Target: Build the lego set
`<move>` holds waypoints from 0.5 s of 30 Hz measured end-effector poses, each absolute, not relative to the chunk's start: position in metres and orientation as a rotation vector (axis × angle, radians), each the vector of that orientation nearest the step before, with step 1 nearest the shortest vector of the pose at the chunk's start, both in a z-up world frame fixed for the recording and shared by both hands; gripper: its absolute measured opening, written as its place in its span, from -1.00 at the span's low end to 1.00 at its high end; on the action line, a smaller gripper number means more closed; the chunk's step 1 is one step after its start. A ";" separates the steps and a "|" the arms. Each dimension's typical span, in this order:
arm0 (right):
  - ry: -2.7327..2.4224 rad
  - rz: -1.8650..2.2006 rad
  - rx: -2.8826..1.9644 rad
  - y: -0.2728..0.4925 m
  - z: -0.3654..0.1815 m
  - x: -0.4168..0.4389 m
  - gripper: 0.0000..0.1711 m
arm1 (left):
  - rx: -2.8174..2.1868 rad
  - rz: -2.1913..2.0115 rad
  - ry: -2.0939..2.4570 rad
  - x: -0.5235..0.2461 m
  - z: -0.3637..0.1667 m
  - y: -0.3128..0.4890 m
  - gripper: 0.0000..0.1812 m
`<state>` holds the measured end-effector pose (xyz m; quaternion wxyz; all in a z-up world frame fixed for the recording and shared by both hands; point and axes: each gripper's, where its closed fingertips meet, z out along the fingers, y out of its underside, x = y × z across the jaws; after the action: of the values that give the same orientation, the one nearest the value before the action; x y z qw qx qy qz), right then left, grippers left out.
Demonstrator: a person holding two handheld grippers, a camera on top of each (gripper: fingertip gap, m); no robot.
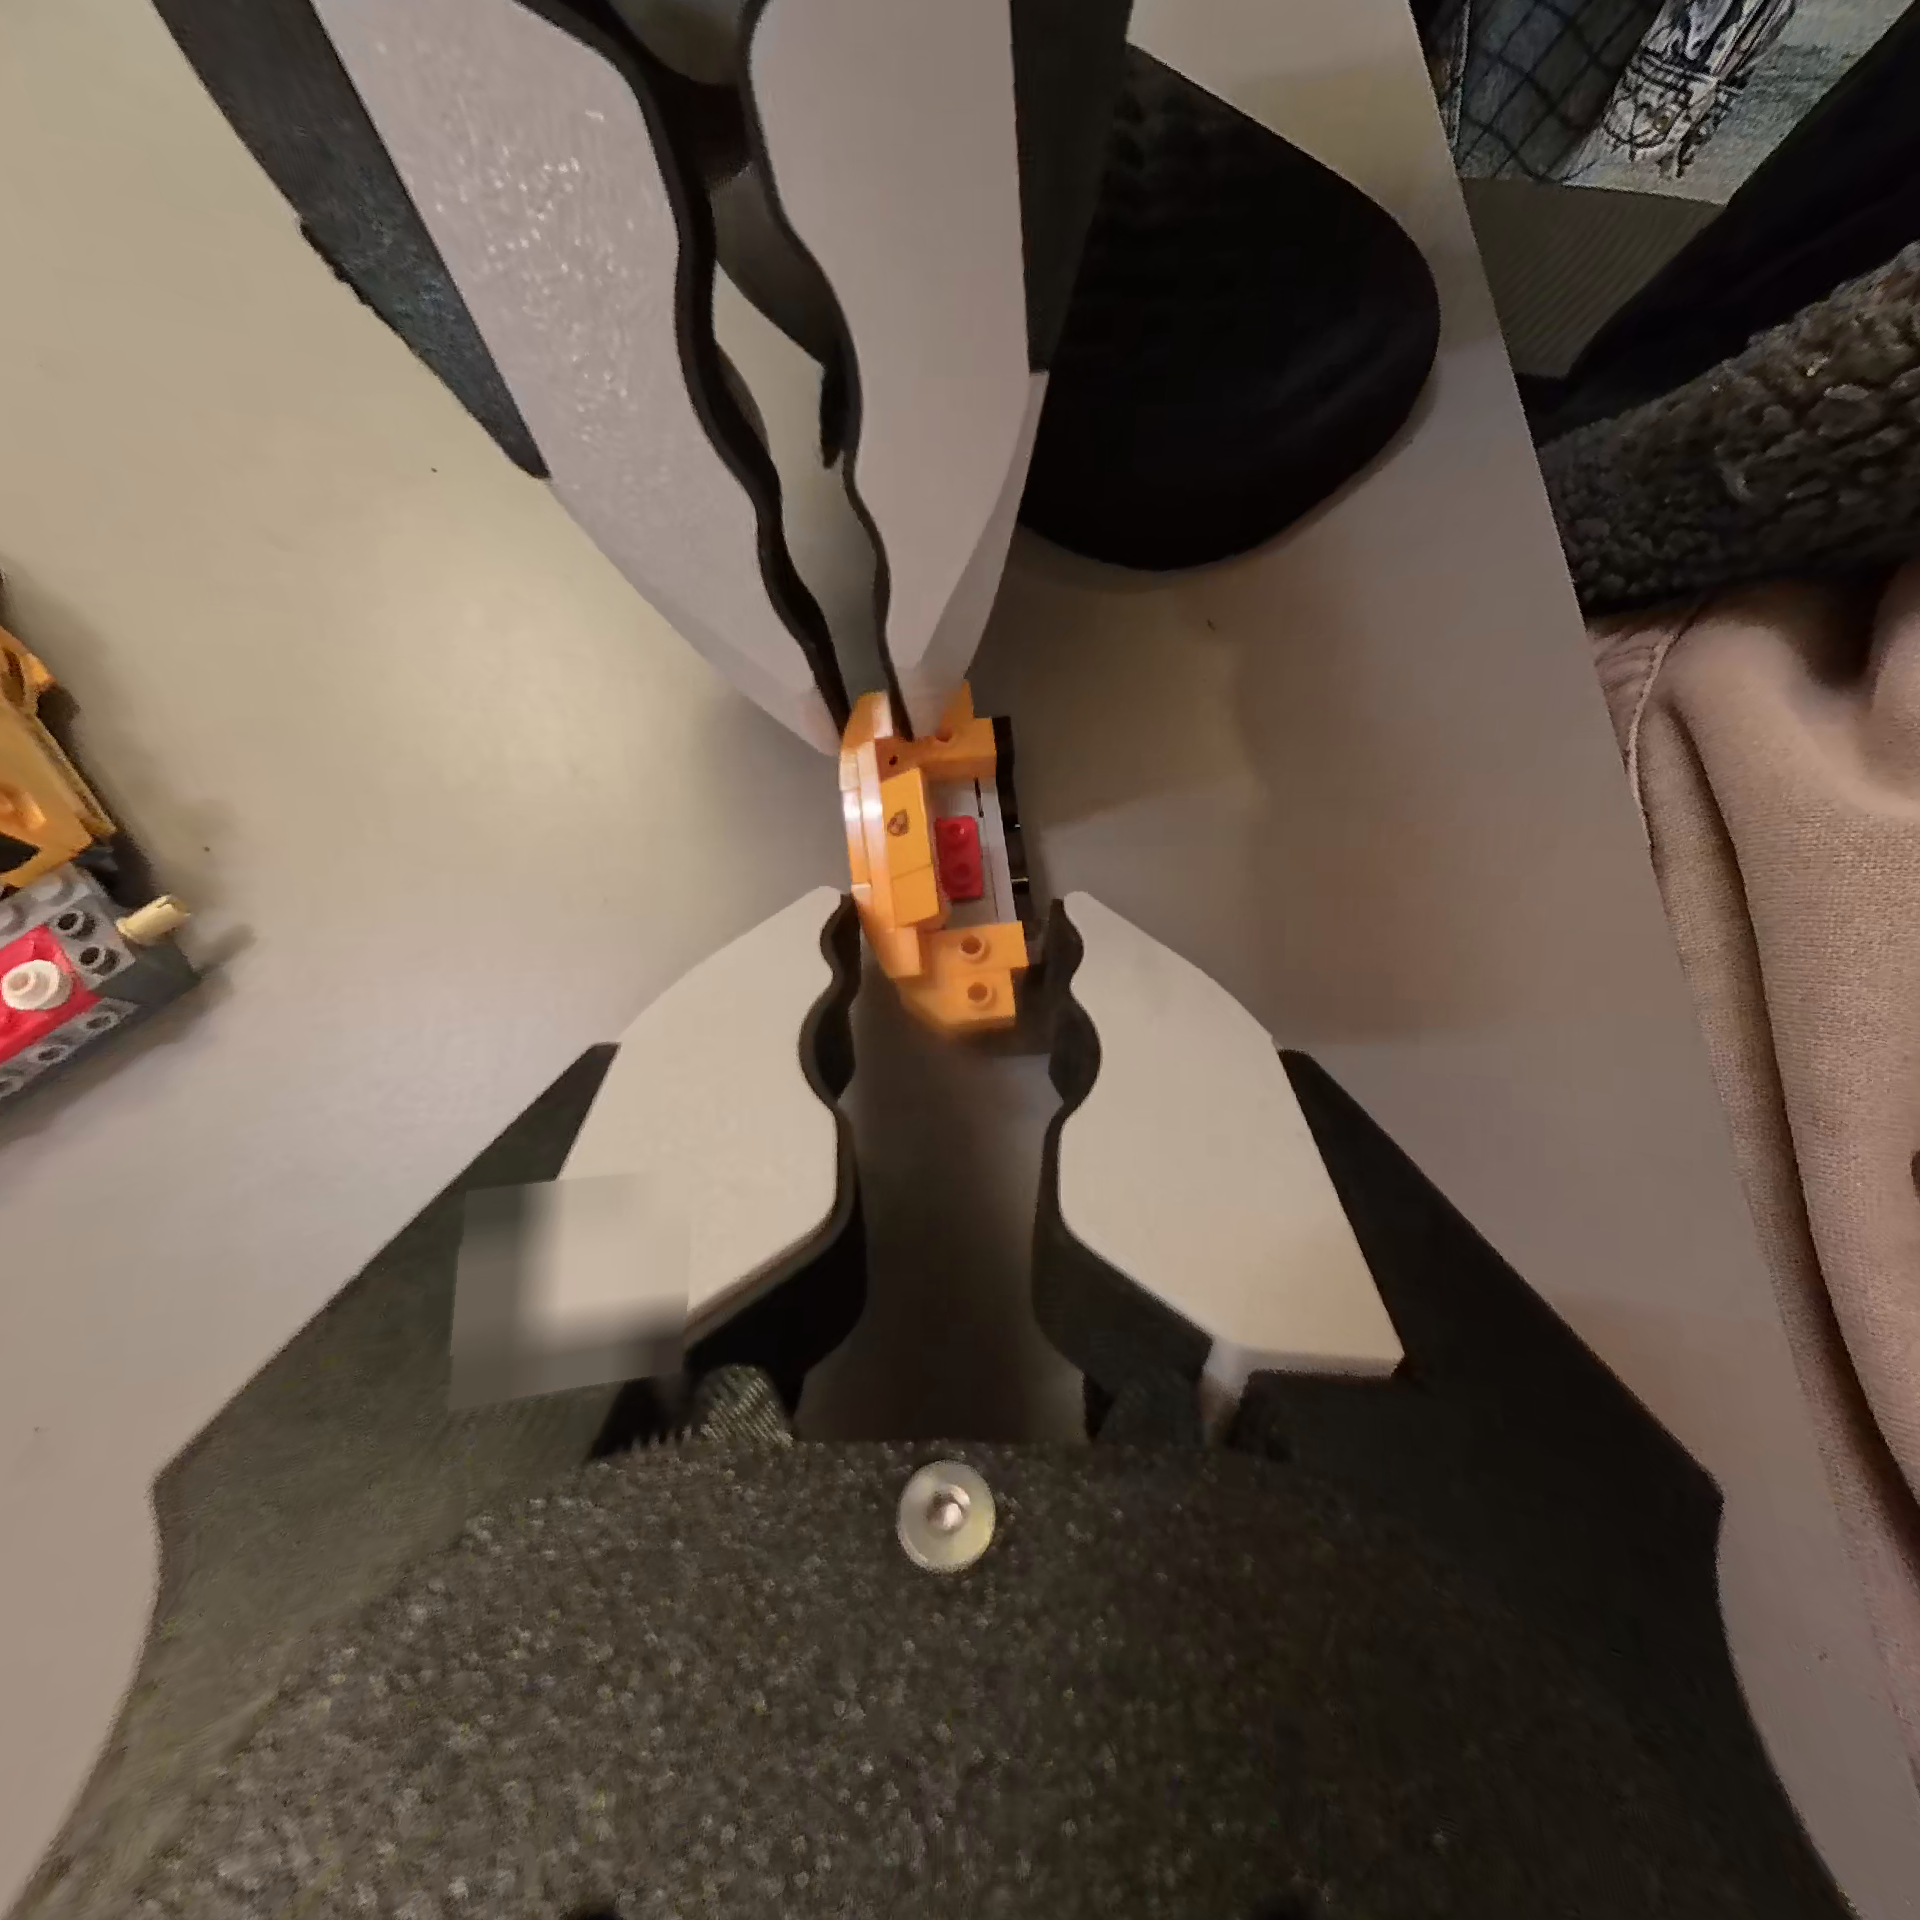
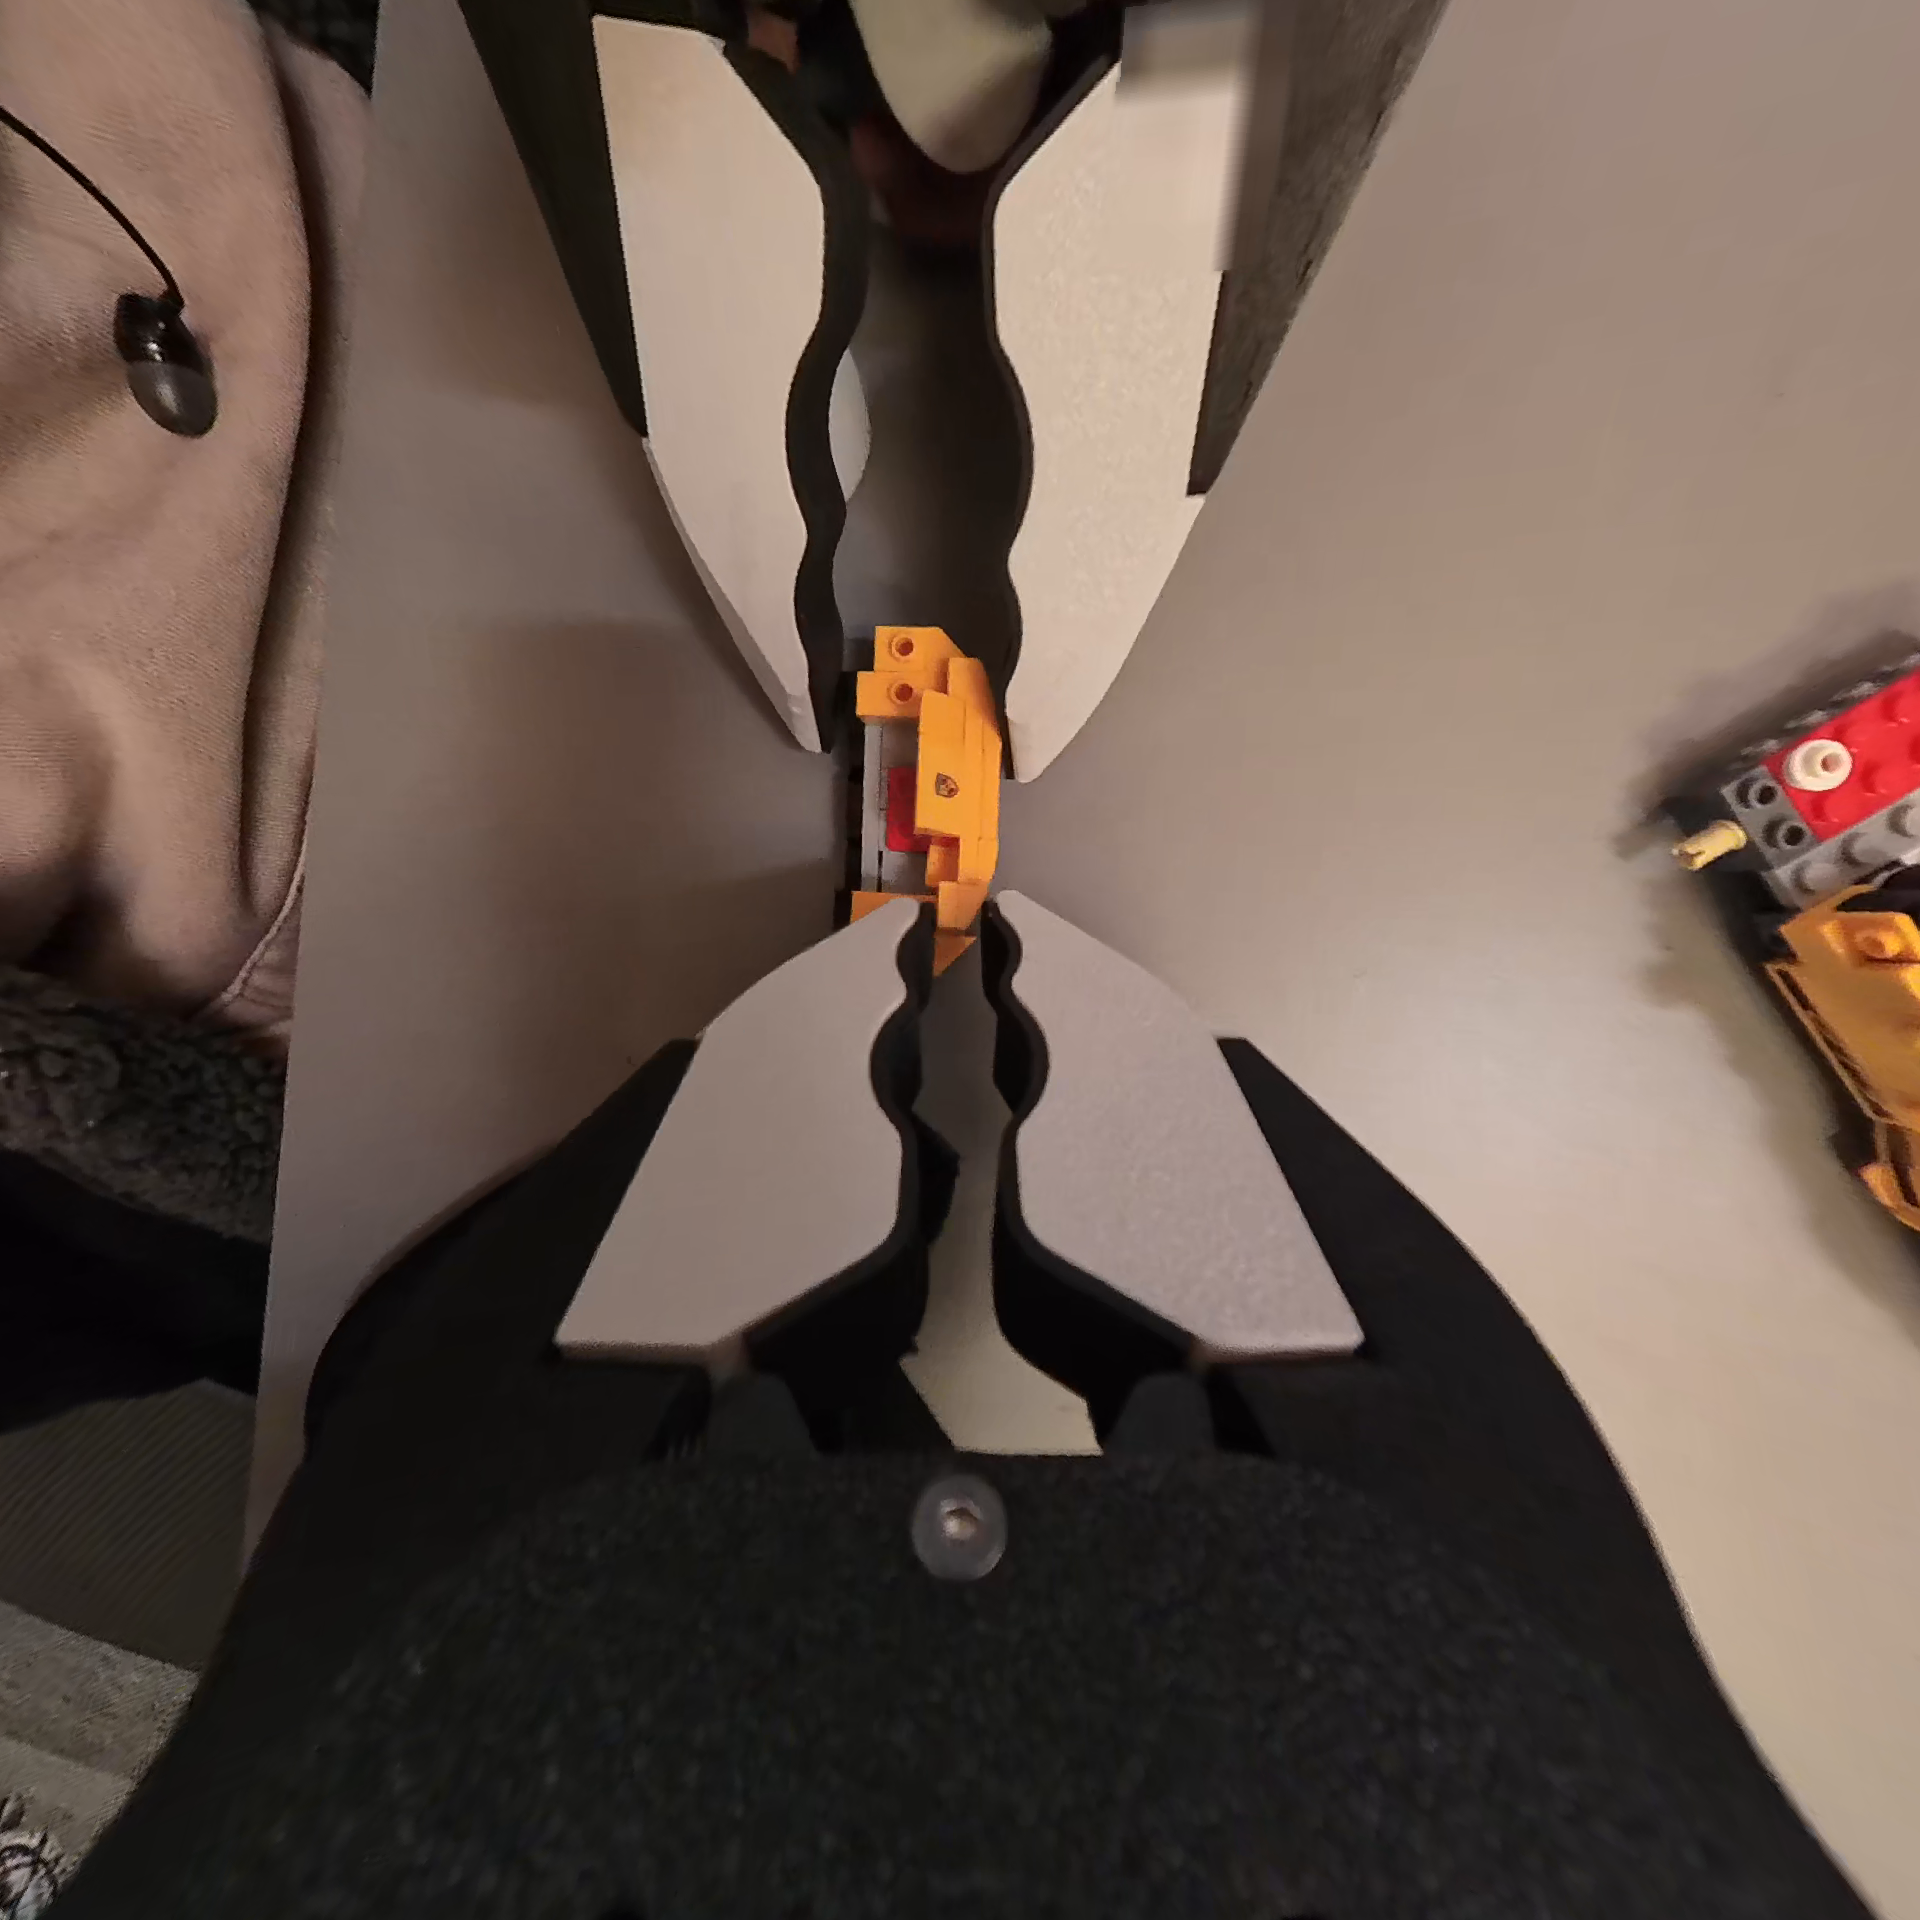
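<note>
A small orange lego sub-assembly (image 1: 914, 831) with a red piece and grey and black layers inside hangs above the pale table, held from both ends. My left gripper (image 1: 945, 909) has its fingers on either side of the stepped orange end and is shut on it. My right gripper (image 1: 883, 707) comes from the opposite side, nearly closed, pinching the curved orange edge. In the right wrist view the same sub-assembly (image 2: 951, 769) sits between my right gripper (image 2: 954, 912), shut on its orange edge, and my left gripper (image 2: 920, 753), which grips it across its width.
A larger partly built lego model, with orange, red, grey and black pieces, lies on the table (image 1: 416, 623) at the left (image 1: 52, 935), and at the right in the right wrist view (image 2: 1829, 831). A person's beige clothing (image 1: 1766, 935) is past the table edge. A dark rounded object (image 1: 1247, 364) sits behind. The grippers are tip to tip, or close to it.
</note>
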<state>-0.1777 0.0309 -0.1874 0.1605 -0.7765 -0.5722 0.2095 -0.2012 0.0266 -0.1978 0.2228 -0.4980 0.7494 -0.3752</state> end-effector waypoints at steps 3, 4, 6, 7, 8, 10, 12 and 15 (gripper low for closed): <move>-1.621 0.582 -2.202 0.033 -0.187 -0.178 -0.91 | -1.377 -1.049 2.063 -0.201 -0.196 0.027 -0.62; -1.610 0.582 -2.199 0.034 -0.187 -0.178 -0.91 | -1.380 -1.062 2.059 -0.202 -0.195 0.027 -0.63; -1.583 0.596 -2.189 0.035 -0.186 -0.179 -0.92 | -1.395 -1.107 2.037 -0.202 -0.191 0.028 -0.63; -1.574 0.590 -2.183 0.036 -0.186 -0.179 -0.92 | -1.406 -1.131 2.024 -0.203 -0.189 0.028 -0.63; -1.569 0.586 -2.178 0.036 -0.187 -0.179 -0.92 | -1.421 -1.149 2.014 -0.203 -0.188 0.030 -0.63; -1.568 0.589 -2.179 0.034 -0.188 -0.180 -0.92 | -1.444 -1.166 2.001 -0.203 -0.187 0.032 -0.64; -1.581 0.580 -2.177 0.033 -0.190 -0.180 -0.92 | -1.450 -1.180 1.993 -0.203 -0.186 0.032 -0.66; -1.611 0.552 -2.173 0.033 -0.190 -0.180 -0.91 | -1.457 -1.171 1.999 -0.204 -0.188 0.032 -0.69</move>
<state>-0.1799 0.0328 -0.1898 0.1891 -0.7728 -0.5731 0.1964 -0.2035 0.0321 -0.1877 0.2011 -0.5214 0.7156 -0.4192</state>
